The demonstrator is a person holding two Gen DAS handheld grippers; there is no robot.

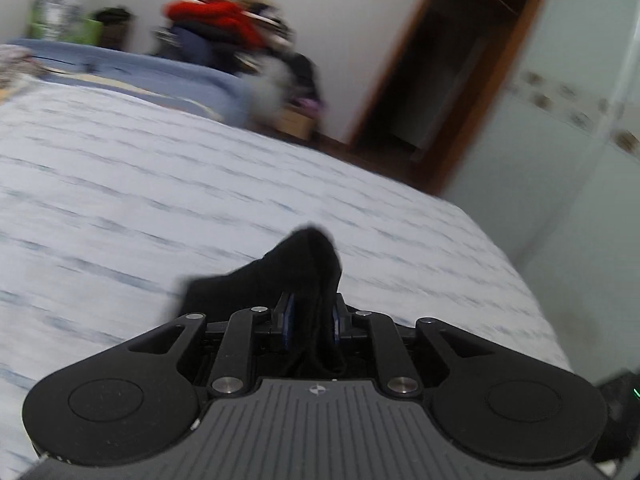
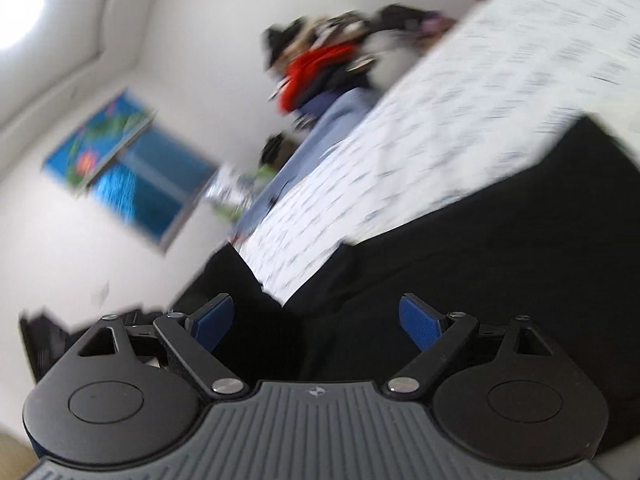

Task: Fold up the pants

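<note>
The black pants (image 2: 500,248) lie spread over the white bed with faint blue stripes (image 2: 460,100). In the left wrist view my left gripper (image 1: 312,322) is shut on a bunched fold of the black pants (image 1: 296,268) and holds it above the bed (image 1: 160,184). In the right wrist view my right gripper (image 2: 316,322) is open, tilted steeply, with the black cloth lying between and beyond its blue pads (image 2: 418,326). Both views are blurred by motion.
A heap of clothes with a red garment (image 1: 216,24) sits past the bed's far edge, beside a blue blanket (image 1: 168,76). A brown doorway (image 1: 448,80) and pale wardrobe (image 1: 568,120) stand to the right. A blue window (image 2: 132,172) is on the wall.
</note>
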